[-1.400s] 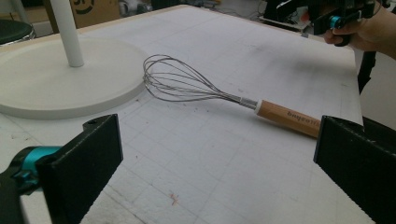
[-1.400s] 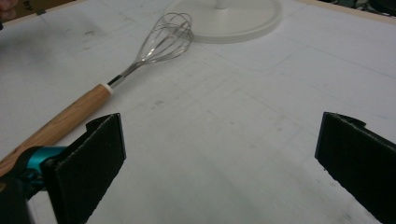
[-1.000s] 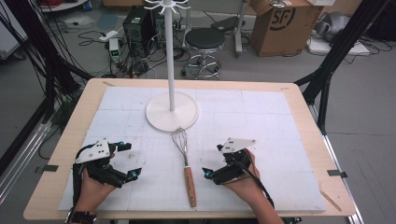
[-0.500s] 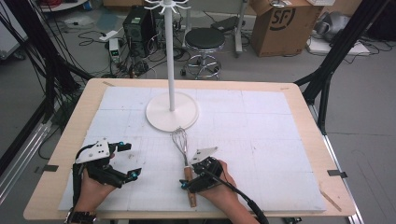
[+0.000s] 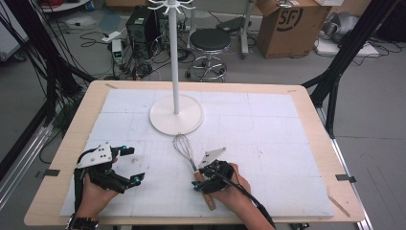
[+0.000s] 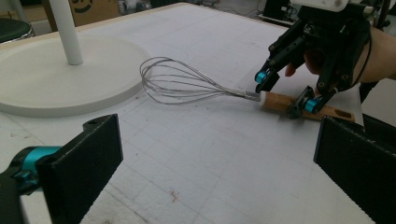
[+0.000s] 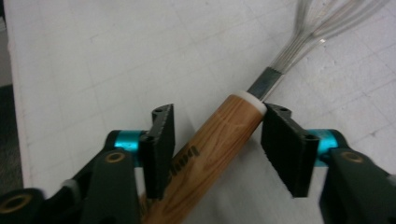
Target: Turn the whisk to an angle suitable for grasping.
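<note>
White gridded mat (image 5: 268,129) covers wooden table (image 5: 313,112); cluttered floor behind.

I count one whisk (image 5: 187,156) and one white stand (image 5: 176,112) on my worktop (image 5: 306,100). Behind it: one stool (image 5: 209,42), one box (image 5: 286,24). I carry two grippers, left (image 5: 128,165) and right (image 5: 201,176).

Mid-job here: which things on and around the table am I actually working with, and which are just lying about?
In use, likely:
whisk, its wooden handle between the open jaws of the right gripper
white stand, just beyond the whisk

Lying about:
left gripper, open and idle
stool
cardboard box
</note>
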`<state>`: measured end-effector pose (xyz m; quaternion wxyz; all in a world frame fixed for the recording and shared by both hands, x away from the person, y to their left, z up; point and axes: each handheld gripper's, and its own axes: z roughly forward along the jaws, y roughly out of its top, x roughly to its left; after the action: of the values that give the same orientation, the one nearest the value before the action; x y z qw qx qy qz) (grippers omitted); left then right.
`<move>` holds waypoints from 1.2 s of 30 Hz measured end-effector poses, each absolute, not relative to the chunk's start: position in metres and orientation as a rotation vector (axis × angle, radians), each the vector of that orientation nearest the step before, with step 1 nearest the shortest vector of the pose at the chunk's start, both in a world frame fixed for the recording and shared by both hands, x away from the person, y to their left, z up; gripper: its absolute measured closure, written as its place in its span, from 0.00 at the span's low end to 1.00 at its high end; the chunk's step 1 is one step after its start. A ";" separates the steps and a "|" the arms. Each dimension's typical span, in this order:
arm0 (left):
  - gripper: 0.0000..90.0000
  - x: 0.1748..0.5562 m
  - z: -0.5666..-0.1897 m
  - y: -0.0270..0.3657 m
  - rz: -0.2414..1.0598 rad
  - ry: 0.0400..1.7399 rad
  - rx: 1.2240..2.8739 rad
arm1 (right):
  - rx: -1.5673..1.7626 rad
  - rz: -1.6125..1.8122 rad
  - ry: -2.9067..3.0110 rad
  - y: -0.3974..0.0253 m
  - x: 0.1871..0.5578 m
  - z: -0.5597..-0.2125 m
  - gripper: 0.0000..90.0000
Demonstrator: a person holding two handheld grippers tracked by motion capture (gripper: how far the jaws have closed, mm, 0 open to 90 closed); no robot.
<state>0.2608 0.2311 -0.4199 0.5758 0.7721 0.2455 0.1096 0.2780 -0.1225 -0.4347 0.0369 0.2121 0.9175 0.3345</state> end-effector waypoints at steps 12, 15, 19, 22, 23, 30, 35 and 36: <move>0.02 0.261 -0.420 0.230 0.254 0.575 1.813 | 0.613 0.973 2.778 -0.141 0.276 -0.427 0.58; 0.02 0.262 -0.421 0.230 0.253 0.577 1.815 | 0.642 0.969 2.770 -0.146 0.272 -0.426 0.62; 0.02 0.262 -0.421 0.229 0.253 0.575 1.815 | 0.606 0.983 2.777 -0.146 0.271 -0.427 0.71; 0.02 0.261 -0.420 0.229 0.256 0.572 1.815 | 0.603 0.977 2.776 -0.145 0.272 -0.426 0.72; 0.02 0.261 -0.420 0.229 0.255 0.571 1.815 | 0.603 0.977 2.776 -0.145 0.272 -0.426 0.72; 0.02 0.262 -0.419 0.226 0.247 0.562 1.816 | 0.512 1.028 2.824 -0.129 0.285 -0.425 0.78; 0.02 0.262 -0.418 0.226 0.248 0.555 1.820 | 0.418 1.001 2.848 -0.100 0.293 -0.425 0.79; 0.02 0.262 -0.418 0.227 0.249 0.556 1.816 | 0.415 1.008 2.854 -0.095 0.295 -0.425 0.79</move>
<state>0.2618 0.2269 -0.4183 0.5755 0.7754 0.2374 0.1062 0.2948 -0.0953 -0.4250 0.0432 0.1356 0.9333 0.3298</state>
